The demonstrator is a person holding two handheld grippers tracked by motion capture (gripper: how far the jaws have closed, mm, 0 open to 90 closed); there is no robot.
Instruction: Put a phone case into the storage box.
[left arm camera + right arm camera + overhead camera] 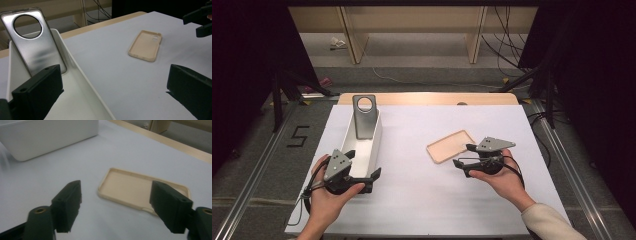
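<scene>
Hands near the front edge each hold a tool. The left tool (362, 170) stands wide around the near wall of the white tray (374, 145), perhaps to steady it. The right tool (467, 156), wide and empty, faces the beige phone case (449, 146) lying hollow side up on the surface (412, 200), ready for gripping. Farther, a silver case (364, 117) leans inside the tray.

The high view looks forward and down from above my side of the worktop (422, 200), taking in both my hands. My left gripper view sits low beside the white tray (82, 75), facing across to the beige phone case (145, 45). My right gripper view hovers close over that same case (130, 188), which all three share.
</scene>
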